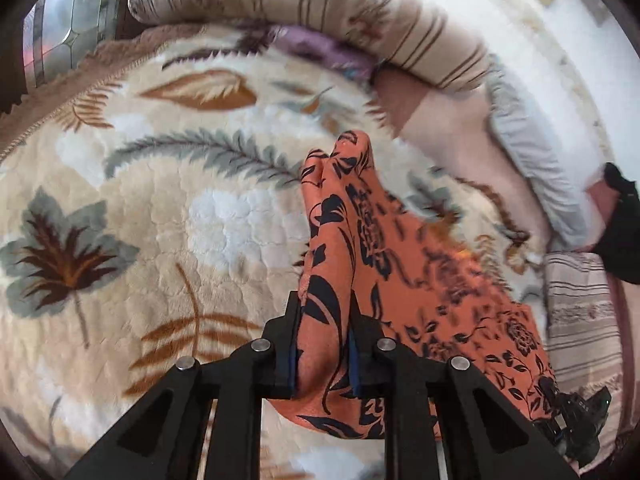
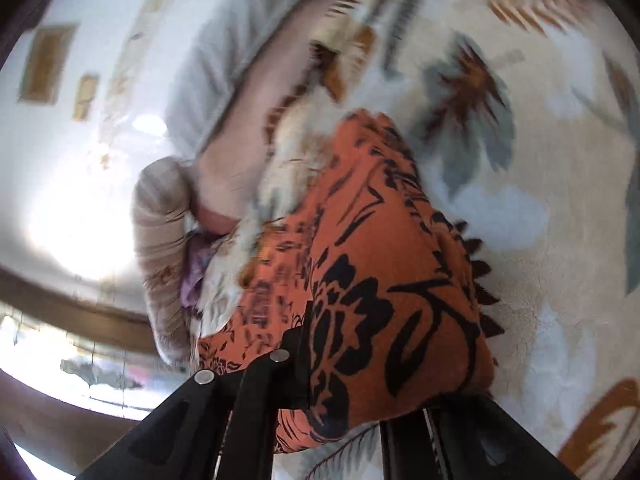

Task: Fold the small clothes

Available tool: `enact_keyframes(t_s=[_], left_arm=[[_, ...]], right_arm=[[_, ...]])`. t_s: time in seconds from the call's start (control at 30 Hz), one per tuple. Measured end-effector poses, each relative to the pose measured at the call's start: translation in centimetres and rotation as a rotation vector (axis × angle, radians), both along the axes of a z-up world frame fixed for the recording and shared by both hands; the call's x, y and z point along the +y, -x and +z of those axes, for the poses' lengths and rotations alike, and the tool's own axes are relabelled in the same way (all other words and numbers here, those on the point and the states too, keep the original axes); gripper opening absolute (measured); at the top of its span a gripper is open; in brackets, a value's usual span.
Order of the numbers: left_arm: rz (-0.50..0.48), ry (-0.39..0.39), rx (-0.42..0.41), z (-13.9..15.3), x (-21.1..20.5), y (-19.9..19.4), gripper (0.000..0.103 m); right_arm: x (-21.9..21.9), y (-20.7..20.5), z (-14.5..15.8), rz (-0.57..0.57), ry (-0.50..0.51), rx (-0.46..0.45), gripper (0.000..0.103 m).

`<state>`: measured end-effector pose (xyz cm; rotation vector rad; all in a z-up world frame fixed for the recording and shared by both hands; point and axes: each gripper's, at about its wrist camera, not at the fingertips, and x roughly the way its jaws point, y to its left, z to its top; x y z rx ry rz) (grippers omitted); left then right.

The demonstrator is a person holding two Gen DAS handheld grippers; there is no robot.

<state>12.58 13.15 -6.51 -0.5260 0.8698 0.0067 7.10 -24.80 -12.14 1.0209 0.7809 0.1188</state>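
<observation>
An orange garment with a black flower print (image 1: 360, 240) is lifted above a plush leaf-patterned blanket (image 1: 160, 200). My left gripper (image 1: 325, 320) is shut on a bunched fold of it, and the cloth stretches away to the right. In the right wrist view the same garment (image 2: 380, 280) drapes over my right gripper (image 2: 360, 360), which is shut on it; the right finger is hidden under the cloth. The right gripper also shows at the lower right of the left wrist view (image 1: 576, 412). The right wrist view is motion-blurred.
A rolled striped beige blanket (image 1: 320, 4) lies along the far edge, with a purple cloth (image 1: 320, 48) tucked under it. A grey pillow (image 1: 528, 152) and a striped cushion (image 1: 580, 320) lie at the right. A bright window (image 2: 80, 200) shows at the left.
</observation>
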Motion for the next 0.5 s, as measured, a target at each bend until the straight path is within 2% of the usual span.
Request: enact_keyframes(t_s=[0.1,0.13,0.17,0.23,0.27,0.3,0.33,0.37,0.43,0.5], left_arm=[[-0.012,-0.006,-0.023,1.2,0.1,5.3,0.02],[-0.015,-0.019,-0.012,0.4,0.2,7.1,0.021],[-0.012,-0.036,0.012,-0.8,0.2,8.3,0.027],[0.014,-0.08,0.089,-4.6,0.7,10.4,0.041],[0.019,-0.111,0.144,-6.7,1.1,10.9,0.047],[0.012,-0.114,0.197,-8.5,1.6,11.3,0.047],[-0.002,-0.085,0.138,-8.3,2.3,12.0,0.048],[0.006,-0.098,0.13,-7.6,2.7,12.3,0.051],[0.042,-0.157,0.127,-6.1,3.4,12.2,0.053],[0.035,-0.165,0.086,-4.3,3.9,11.4,0.054]], right_arm=[[0.1,3.5,2.3,0.056,0.026,-0.032,0.009],[0.0,4.7,2.2,0.066,0.036,-0.026,0.009],[-0.1,6.0,1.9,0.08,0.061,-0.011,0.011],[-0.5,8.6,-1.1,0.108,0.106,0.06,0.017],[-0.9,9.5,-3.3,0.114,0.124,0.135,0.028],[-1.5,10.3,-5.6,0.115,0.125,0.223,0.031],[-2.4,11.8,-6.8,0.108,0.057,0.207,0.029],[-3.3,13.0,-6.9,0.083,0.015,0.171,0.029],[-4.7,14.5,-5.1,0.033,0.102,0.173,0.032],[-5.5,14.8,-3.2,0.017,0.132,0.135,0.033]])
